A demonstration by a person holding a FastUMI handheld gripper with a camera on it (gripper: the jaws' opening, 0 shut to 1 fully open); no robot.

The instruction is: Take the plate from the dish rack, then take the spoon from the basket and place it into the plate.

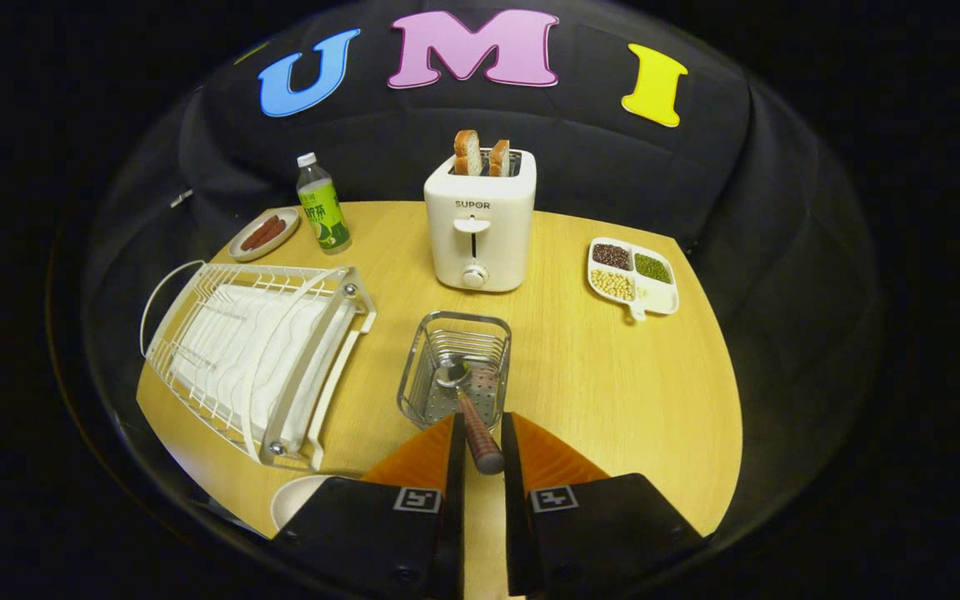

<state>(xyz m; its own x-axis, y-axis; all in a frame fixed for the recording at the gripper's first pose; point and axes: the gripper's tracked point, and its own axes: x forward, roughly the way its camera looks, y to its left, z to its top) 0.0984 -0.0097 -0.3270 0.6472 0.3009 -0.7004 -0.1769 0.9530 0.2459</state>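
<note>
Spoon (470, 408) in the wire basket (455, 367), bowl down inside it and handle slanting up out of the near side, its dark wooden grip lying between the two fingers of the tool (482, 433). The fingers stand close on either side of the handle, nearly parallel; whether both press on it I cannot tell, as a thin gap seems to show on the left side. Basket sits just ahead of the fingertips, at the middle of the round wooden surface (613, 392). Left of it lies the white dish rack (255, 358), tilted slats showing, no plate standing in it that I can make out. A pale plate (301, 496) rests on the surface at the near left, just beside the left finger and partly hidden behind the tool body. Beyond the basket stands a white toaster (480, 221) with two bread slices (480, 156) upright in its slots. A bottle (323, 205) with a green label stands further left, and next to it a small dish with sausages (264, 234). Right of the toaster, well apart, lies a divided tray (633, 277) holding beans of several colours
</note>
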